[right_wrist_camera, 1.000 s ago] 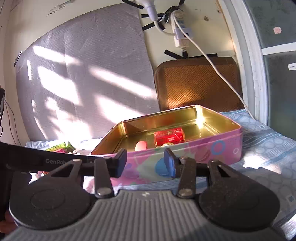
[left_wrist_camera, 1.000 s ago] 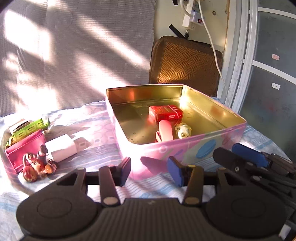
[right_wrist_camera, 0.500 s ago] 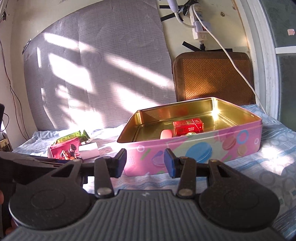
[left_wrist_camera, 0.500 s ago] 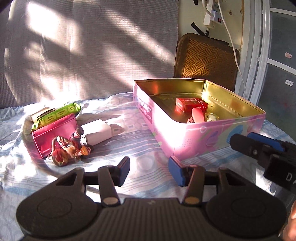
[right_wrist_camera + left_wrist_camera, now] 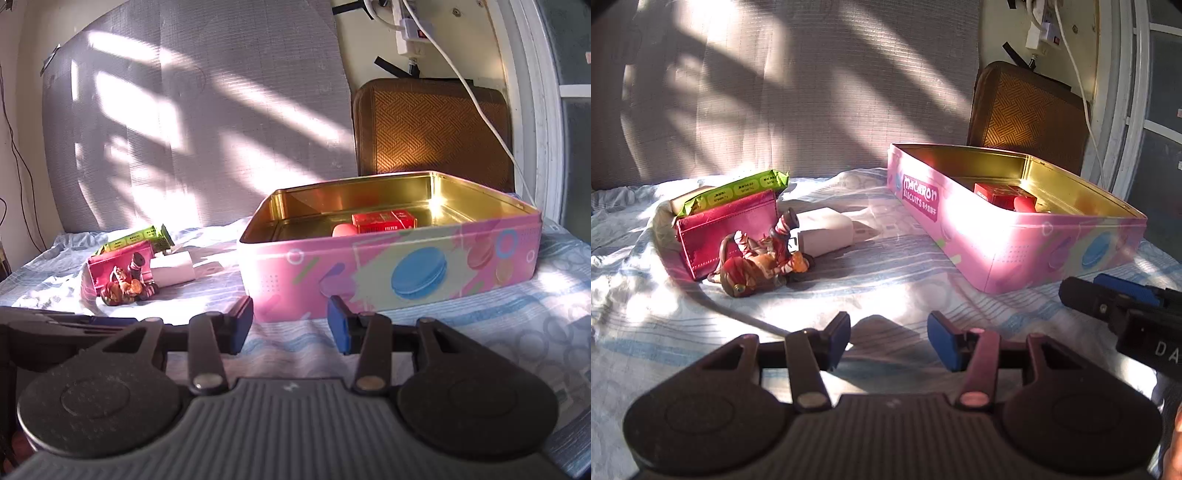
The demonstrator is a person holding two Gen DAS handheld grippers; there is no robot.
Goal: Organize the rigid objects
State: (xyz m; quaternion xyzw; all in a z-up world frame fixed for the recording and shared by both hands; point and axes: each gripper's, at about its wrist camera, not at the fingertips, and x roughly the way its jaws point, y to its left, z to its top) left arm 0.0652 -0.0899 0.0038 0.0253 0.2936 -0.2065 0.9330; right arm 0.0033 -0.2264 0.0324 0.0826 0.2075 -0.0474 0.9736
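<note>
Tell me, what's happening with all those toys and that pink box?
Someone is tidying small things into the pink tin. A red packet already lies inside. The figurine, white charger, magenta pouch and green packet wait on the cloth. The left gripper and right gripper are both open and empty.

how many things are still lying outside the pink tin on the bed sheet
4, clustered left of the pink tin: figurine, magenta pouch, green packet, white charger. More may hide behind them.
</note>
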